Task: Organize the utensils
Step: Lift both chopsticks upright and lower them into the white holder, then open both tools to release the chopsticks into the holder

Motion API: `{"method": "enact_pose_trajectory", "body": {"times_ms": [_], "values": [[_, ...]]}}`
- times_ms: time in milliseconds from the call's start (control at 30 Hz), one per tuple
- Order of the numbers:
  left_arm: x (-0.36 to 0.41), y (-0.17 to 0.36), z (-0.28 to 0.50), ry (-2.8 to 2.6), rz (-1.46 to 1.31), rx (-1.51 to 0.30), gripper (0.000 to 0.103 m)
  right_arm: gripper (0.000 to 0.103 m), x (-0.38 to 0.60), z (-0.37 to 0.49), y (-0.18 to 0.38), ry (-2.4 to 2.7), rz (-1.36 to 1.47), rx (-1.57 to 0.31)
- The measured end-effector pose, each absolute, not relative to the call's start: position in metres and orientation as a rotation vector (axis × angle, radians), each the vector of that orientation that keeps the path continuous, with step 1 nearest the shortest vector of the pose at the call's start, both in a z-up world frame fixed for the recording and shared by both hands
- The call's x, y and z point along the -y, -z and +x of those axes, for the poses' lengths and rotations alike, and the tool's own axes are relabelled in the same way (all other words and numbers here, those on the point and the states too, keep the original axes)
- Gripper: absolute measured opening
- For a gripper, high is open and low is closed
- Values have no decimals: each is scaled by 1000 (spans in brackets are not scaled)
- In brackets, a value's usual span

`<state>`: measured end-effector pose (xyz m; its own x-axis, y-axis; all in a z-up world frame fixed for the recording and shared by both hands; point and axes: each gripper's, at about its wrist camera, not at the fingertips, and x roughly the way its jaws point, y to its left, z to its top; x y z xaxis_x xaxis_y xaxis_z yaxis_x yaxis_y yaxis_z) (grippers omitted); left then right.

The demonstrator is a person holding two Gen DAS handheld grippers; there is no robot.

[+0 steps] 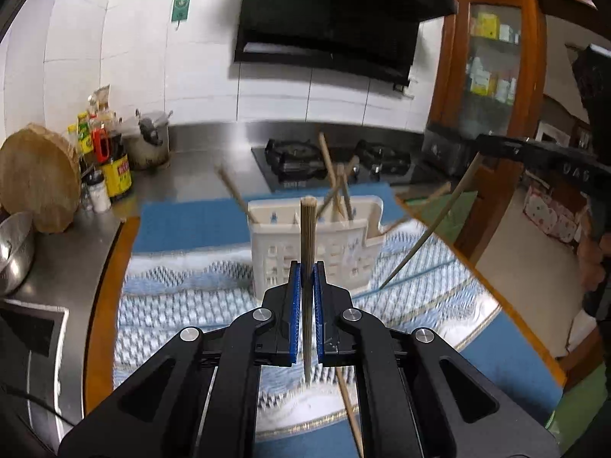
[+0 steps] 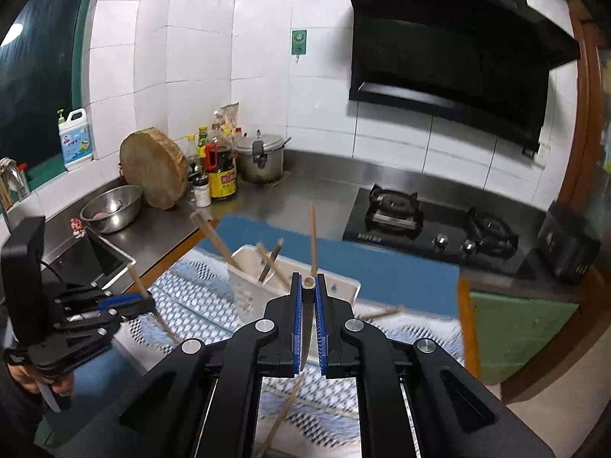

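kitchen counter scene. left gripper is clamped on one wooden chopstick, held upright in front of the white utensil basket. right gripper is clamped on a second chopstick, its end level with the fingertips, near the basket. several chopsticks lean inside the basket, which stands on a blue patterned cloth; one loose chopstick lies on the cloth below the left gripper.

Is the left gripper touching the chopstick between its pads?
Touching. The left wrist view shows the left gripper with both blue pads pressed against the chopstick, with no gap on either side.
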<state>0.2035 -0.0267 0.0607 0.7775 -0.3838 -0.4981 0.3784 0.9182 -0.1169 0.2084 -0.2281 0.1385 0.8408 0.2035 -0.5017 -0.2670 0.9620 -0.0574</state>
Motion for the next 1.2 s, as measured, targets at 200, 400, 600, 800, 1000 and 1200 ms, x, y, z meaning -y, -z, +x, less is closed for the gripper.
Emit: {"method": "enact_pose_trajectory", "body": {"times_ms": [200, 400, 600, 800, 1000, 1200], "values": [[27, -112, 216, 403, -23, -419, 5, 7, 231, 226, -169, -229, -126, -463], [28, -151, 238, 371, -50, -314, 5, 7, 227, 248, -176, -205, -139, -454], [30, -159, 270, 329, -102, -248, 5, 7, 226, 271, -163, -193, -148, -477], [33, -136, 301, 305, -134, -284, 5, 7, 224, 286, -140, -199, -154, -525], [35, -105, 319, 297, -119, -370, 5, 7, 221, 296, -119, -201, -150, -569], [31, -99, 315, 296, -99, -385, 8, 22, 224, 287, -115, -200, -140, -553]]}}
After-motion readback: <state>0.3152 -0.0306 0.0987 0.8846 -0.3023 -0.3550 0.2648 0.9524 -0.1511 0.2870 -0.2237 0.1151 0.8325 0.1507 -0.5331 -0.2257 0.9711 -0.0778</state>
